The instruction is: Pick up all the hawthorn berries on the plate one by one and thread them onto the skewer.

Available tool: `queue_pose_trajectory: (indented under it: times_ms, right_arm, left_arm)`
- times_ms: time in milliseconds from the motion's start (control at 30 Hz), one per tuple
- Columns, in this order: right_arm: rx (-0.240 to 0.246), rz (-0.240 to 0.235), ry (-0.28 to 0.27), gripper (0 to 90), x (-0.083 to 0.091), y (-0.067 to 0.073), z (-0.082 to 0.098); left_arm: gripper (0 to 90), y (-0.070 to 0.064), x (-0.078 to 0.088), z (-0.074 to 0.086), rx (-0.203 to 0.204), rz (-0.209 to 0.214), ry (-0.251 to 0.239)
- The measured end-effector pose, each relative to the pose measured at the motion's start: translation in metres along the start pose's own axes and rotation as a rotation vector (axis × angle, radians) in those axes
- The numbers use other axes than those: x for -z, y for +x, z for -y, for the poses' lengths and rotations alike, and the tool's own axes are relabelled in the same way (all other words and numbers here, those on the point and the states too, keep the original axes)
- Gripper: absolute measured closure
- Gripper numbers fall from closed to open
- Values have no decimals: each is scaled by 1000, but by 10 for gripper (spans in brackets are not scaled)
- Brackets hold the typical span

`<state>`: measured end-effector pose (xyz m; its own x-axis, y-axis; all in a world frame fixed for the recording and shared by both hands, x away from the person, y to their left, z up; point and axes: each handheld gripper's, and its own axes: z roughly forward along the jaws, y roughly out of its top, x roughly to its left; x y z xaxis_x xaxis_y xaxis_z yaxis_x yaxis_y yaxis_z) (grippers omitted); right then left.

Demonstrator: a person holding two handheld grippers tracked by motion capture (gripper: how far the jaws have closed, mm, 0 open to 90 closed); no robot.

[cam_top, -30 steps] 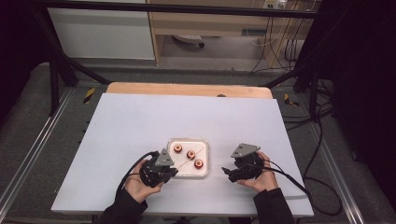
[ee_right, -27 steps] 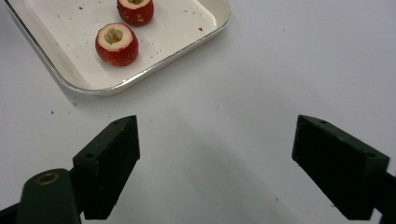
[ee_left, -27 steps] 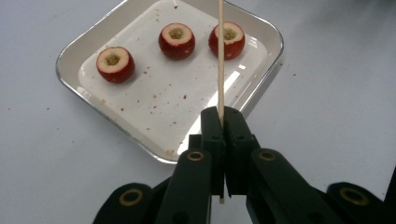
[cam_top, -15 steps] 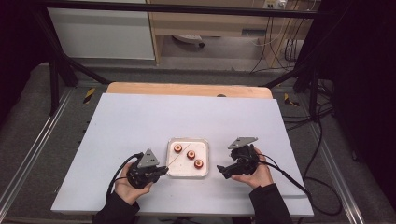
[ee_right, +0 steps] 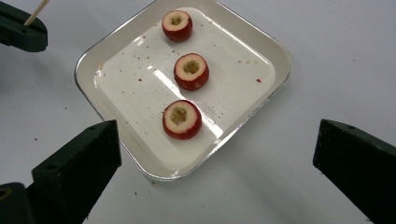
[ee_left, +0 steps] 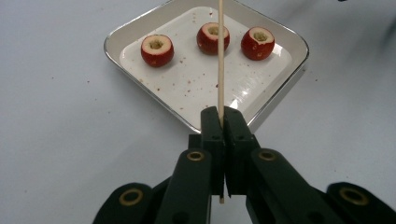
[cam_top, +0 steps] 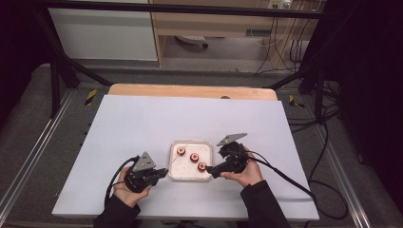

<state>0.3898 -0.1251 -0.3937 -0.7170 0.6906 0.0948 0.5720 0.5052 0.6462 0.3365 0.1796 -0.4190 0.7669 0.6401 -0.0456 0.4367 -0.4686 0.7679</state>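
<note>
The white table (cam_top: 142, 128) carries a shallow square tray (cam_top: 177, 175) near its 6 o'clock edge. Three cored red fruits sit in the tray in a row: one (cam_top: 181, 151) toward 10 o'clock, one (cam_top: 194, 157) in the middle, one (cam_top: 202, 166) toward 4 o'clock.

The left gripper (cam_top: 161, 173) lies at the tray's 9 o'clock side, its jaws clamped tight on a thin wooden skewer (ee_left: 220, 70) that reaches out over the tray. A second ago this gripper sat against the tray's edge; it has drawn back toward 8 o'clock.

The right gripper (cam_top: 215, 172) is at the tray's 4 o'clock corner. Its jaws have just been opening and now stand wide with nothing between them; it has shifted toward 12 o'clock.
</note>
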Motion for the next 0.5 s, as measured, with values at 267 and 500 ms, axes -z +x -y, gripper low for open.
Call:
queue_pose_trajectory:
  times_ms: [267,500]
  right_arm:
    - [23,-10,45,94,-14,11,-17]
    - [30,-53,137,255,-33,12,-25]
  left_arm:
    - [882,2,0,1,9,-10,-10]
    - [882,2,-2,2,8,-7,-1]
